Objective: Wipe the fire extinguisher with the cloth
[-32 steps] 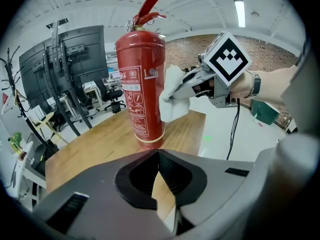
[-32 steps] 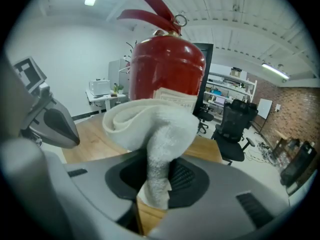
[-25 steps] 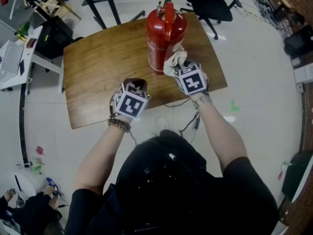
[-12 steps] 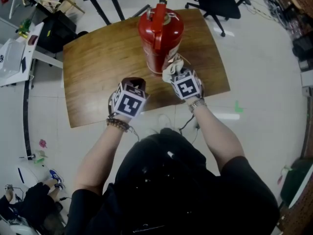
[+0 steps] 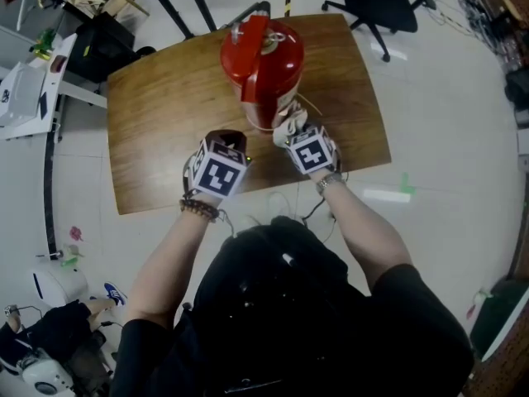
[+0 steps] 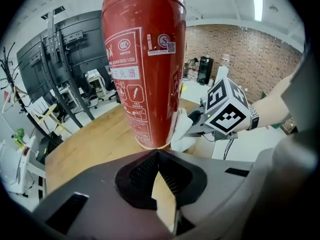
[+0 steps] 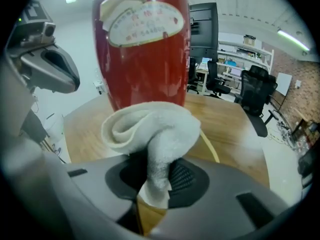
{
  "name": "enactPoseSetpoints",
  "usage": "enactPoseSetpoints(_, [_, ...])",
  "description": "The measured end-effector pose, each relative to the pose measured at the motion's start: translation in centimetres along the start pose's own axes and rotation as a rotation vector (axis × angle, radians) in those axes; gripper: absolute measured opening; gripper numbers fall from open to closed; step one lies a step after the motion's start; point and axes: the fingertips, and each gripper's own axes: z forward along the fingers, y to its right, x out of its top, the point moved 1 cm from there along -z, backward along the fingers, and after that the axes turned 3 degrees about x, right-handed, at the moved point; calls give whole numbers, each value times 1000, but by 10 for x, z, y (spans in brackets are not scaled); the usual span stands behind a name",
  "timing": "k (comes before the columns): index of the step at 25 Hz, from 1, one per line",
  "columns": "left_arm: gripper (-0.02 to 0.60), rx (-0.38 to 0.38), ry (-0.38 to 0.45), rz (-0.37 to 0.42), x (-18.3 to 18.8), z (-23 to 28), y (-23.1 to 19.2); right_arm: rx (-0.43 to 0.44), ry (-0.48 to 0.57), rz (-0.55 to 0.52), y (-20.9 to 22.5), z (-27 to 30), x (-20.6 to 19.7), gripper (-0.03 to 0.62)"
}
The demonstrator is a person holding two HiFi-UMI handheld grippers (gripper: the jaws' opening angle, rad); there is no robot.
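A red fire extinguisher (image 5: 263, 69) stands upright on the wooden table (image 5: 165, 114); it fills the left gripper view (image 6: 145, 64) and the right gripper view (image 7: 142, 49). My right gripper (image 5: 291, 129) is shut on a white cloth (image 7: 152, 134), whose bunched end (image 5: 289, 121) rests against the lower part of the cylinder (image 6: 182, 129). My left gripper (image 5: 229, 141) is shut with nothing between its pads (image 6: 157, 156); it points down at the table just in front of the extinguisher's base, a little to the left of the cloth.
A black office chair (image 5: 376, 7) stands beyond the table's far right corner. Black stand legs (image 5: 169, 2) and a white desk (image 5: 29, 89) lie off to the far left. The table's near edge (image 5: 248, 190) runs just under both hands.
My right gripper has slid the cloth down the extinguisher's side toward its base. The left gripper has edged slightly. The view has shifted, so the extinguisher appears further left.
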Motion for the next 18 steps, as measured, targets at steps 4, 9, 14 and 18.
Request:
enactPoseSetpoints(4, [0, 3, -13, 1, 0, 3, -2, 9, 0, -4, 0, 2, 0, 110])
enactPoseSetpoints(9, [0, -12, 10, 28, 7, 6, -3, -1, 6, 28, 1, -8, -2, 110])
enactPoseSetpoints(14, [0, -40, 41, 57, 9, 4, -10, -57, 76, 74, 3, -39, 11, 110])
enactPoseSetpoints(18, [0, -94, 72, 95, 7, 1, -13, -116, 136, 103, -7, -71, 25, 110])
